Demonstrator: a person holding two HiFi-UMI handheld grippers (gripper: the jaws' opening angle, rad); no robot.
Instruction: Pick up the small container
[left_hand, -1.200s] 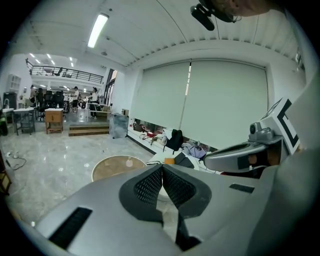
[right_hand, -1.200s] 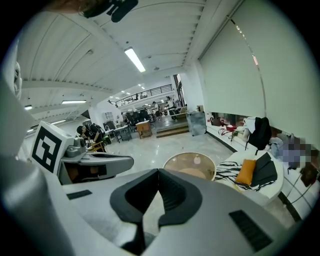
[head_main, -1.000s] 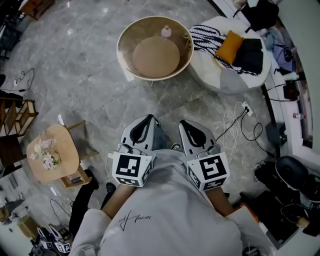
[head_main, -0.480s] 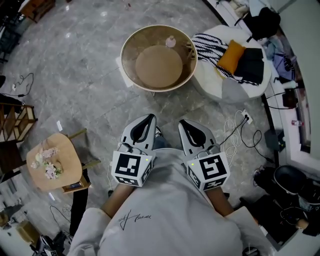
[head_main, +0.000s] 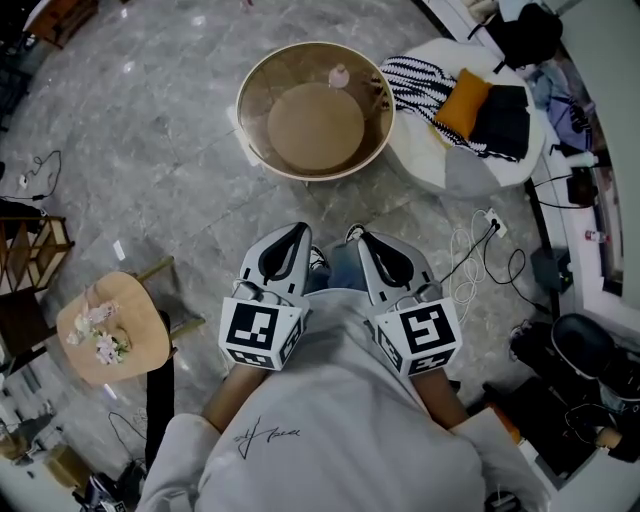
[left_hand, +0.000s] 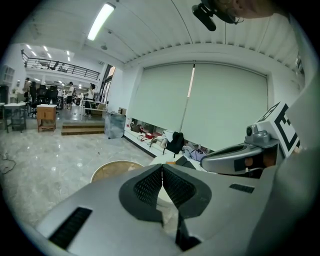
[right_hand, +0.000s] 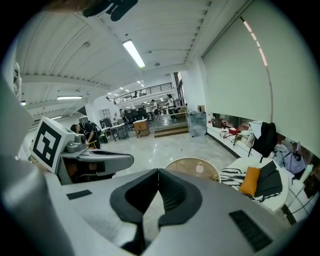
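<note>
Small pale-pink container (head_main: 338, 76) on round wooden-rimmed table (head_main: 241, 105), well beyond left gripper (head_main: 296, 232) and right gripper (head_main: 366, 241); jaws together, empty.

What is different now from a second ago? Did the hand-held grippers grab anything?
The person has stepped slightly toward the round table; the side table with flowers has slid down the head view. Nothing was grabbed or released. The left hand-held gripper and right hand-held gripper stayed shut, empty, side by side; the small container still stands on the round table.
</note>
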